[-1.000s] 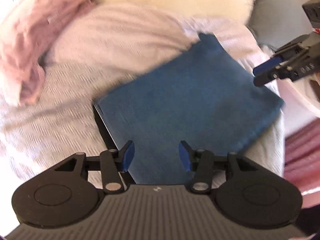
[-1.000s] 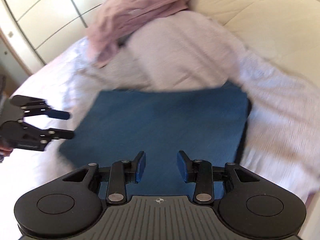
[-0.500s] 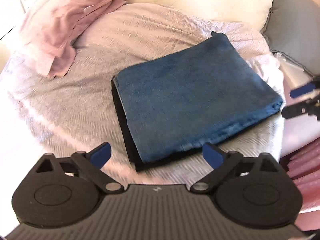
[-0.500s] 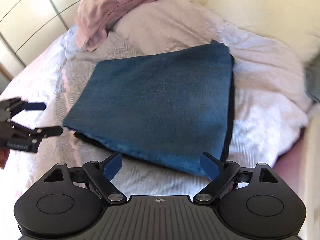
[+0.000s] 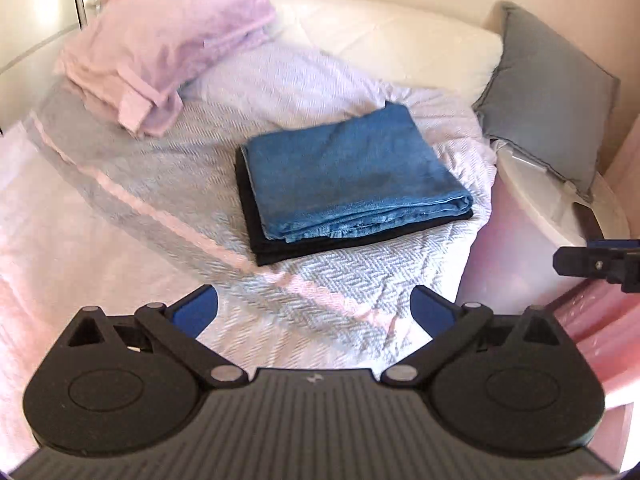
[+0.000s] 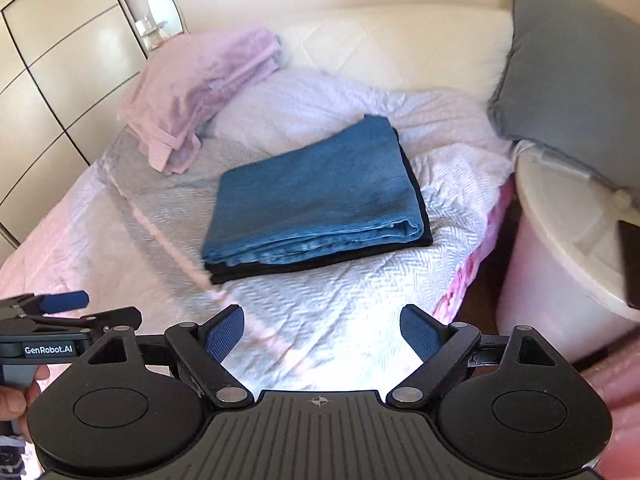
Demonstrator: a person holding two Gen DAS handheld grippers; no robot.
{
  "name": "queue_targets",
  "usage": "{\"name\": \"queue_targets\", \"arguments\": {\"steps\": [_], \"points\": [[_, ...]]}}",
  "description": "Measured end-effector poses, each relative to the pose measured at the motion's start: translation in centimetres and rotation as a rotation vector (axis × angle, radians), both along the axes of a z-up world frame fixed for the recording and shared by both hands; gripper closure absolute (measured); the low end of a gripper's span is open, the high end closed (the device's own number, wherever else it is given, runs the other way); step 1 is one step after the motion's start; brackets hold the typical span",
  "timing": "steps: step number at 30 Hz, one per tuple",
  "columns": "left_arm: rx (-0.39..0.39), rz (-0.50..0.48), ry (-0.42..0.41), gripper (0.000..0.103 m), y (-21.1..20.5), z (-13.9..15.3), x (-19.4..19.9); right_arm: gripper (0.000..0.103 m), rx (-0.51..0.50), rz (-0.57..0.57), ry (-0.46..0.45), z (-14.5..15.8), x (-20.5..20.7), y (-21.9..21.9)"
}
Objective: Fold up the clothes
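A folded blue garment lies flat on a folded black garment on the bed; both also show in the right wrist view, the blue one over the black one. My left gripper is open and empty, held back above the bedspread short of the stack. My right gripper is open and empty, also back from the stack. A loosely folded pink garment lies on the pillow at the far left, seen too in the right wrist view.
A herringbone bedspread covers the bed. A cream pillow and a grey cushion lie at the back right. A white round side table stands right of the bed. Wardrobe doors are at the left.
Both grippers opened, let go of the blue garment, and pulled back and up from the stack. The blue garment now rests on the black one.
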State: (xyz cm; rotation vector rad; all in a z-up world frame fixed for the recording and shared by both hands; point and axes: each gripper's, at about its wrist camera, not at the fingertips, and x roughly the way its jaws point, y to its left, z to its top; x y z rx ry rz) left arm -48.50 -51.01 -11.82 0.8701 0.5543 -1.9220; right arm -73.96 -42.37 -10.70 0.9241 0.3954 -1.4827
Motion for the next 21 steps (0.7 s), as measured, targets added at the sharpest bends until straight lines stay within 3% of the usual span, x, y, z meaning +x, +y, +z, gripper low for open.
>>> {"name": "queue_targets", "arguments": {"steps": [9, 18, 21], "points": [[-0.037, 0.009, 0.037, 0.002, 5.0, 4.8, 2.1, 0.015, -0.037, -0.033, 0.006, 4.8, 3.2, 4.8], [-0.103, 0.096, 0.019, 0.003, 5.5, 7.2, 0.9, 0.015, -0.055, 0.024, 0.024, 6.5, 2.4, 4.3], [-0.082, 0.117, 0.053, 0.003, 5.3, 7.6, 0.4, 0.015, -0.053, 0.038, 0.021, 6.7, 1.9, 3.9]]}}
